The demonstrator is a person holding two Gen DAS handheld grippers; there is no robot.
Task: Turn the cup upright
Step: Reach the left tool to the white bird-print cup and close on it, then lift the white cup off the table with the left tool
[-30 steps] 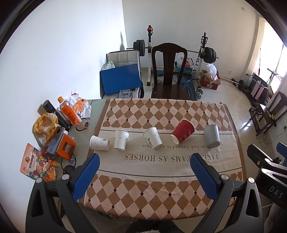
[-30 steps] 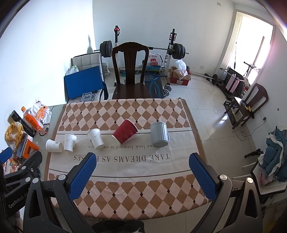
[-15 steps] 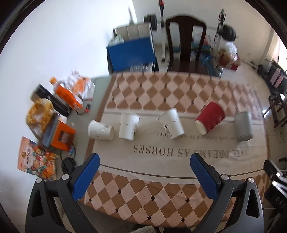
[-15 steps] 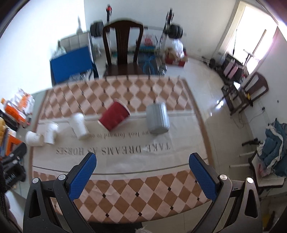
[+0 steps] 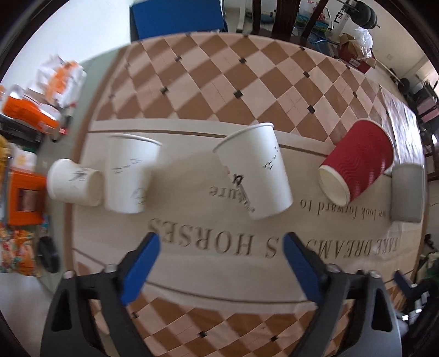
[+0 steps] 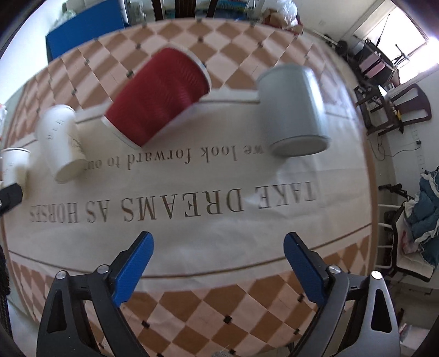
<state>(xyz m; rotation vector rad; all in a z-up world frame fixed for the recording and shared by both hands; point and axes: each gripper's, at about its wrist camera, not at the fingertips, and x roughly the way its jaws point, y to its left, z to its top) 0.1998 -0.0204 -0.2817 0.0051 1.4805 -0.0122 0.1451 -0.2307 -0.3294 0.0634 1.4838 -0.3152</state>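
paper cups all on their sides; i'm on approach, left gripper (image 5: 219, 263) and right gripper (image 6: 218, 259) both wide, empty. next: line jaws up on the white cup (image 5: 253, 171) left of the red cup (image 5: 356, 162).

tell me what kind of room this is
Probably a room in a home that serves as both dining area and home gym. A dining table with a diamond-patterned tablecloth has a wooden chair behind it, and a barbell with weight plates stands at the far wall.

Red cup (image 6: 162, 101): ribbed paper, matt. White cups (image 5: 255, 170): smooth paper. Grey cup (image 6: 293, 107): smooth, matt. Surface (image 6: 219, 219): matt cloth cover.
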